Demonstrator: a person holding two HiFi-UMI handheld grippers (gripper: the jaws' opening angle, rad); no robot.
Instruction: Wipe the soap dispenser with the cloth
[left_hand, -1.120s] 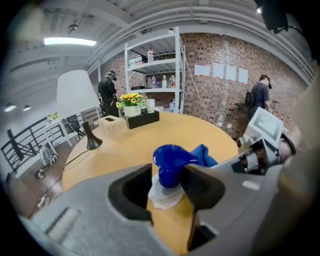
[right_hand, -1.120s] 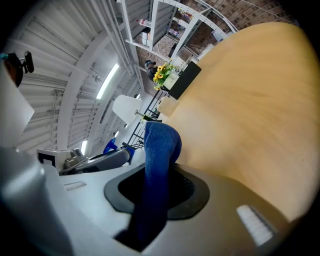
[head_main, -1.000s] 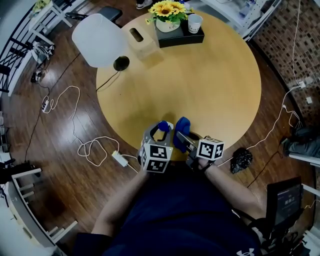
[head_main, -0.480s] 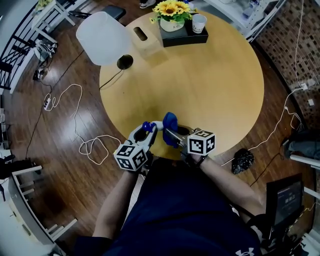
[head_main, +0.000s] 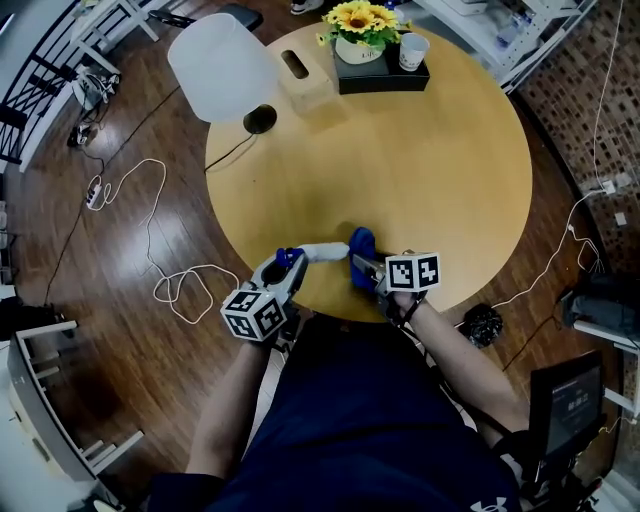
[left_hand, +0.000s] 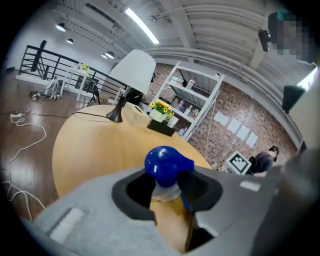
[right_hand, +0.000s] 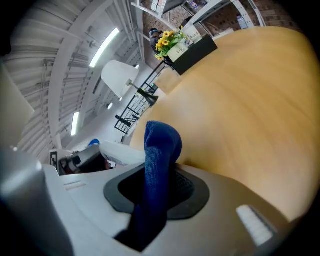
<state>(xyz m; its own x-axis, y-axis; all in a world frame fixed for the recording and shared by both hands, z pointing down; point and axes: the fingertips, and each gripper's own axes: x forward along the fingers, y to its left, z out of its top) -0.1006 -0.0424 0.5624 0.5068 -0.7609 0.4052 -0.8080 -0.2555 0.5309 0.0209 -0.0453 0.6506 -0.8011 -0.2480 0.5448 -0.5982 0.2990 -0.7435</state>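
The soap dispenser (head_main: 322, 252) is a white bottle with a blue pump head (left_hand: 165, 164). It lies nearly level over the near edge of the round wooden table (head_main: 430, 170). My left gripper (head_main: 288, 266) is shut on its neck just under the pump head, seen close in the left gripper view (left_hand: 167, 192). My right gripper (head_main: 364, 270) is shut on a folded blue cloth (right_hand: 161, 150). The cloth (head_main: 362, 243) rests against the bottle's far end. In the right gripper view the white bottle (right_hand: 122, 153) shows just left of the cloth.
A white lamp (head_main: 222, 65), a wooden tissue box (head_main: 300, 70) and a black tray (head_main: 385, 75) with sunflowers (head_main: 360, 18) and a cup (head_main: 412, 50) stand at the table's far side. Cables (head_main: 175, 290) lie on the floor to the left.
My left gripper has moved left and rolled, laying the dispenser over toward the right. My right gripper has come down, bringing the cloth to the bottle's end.
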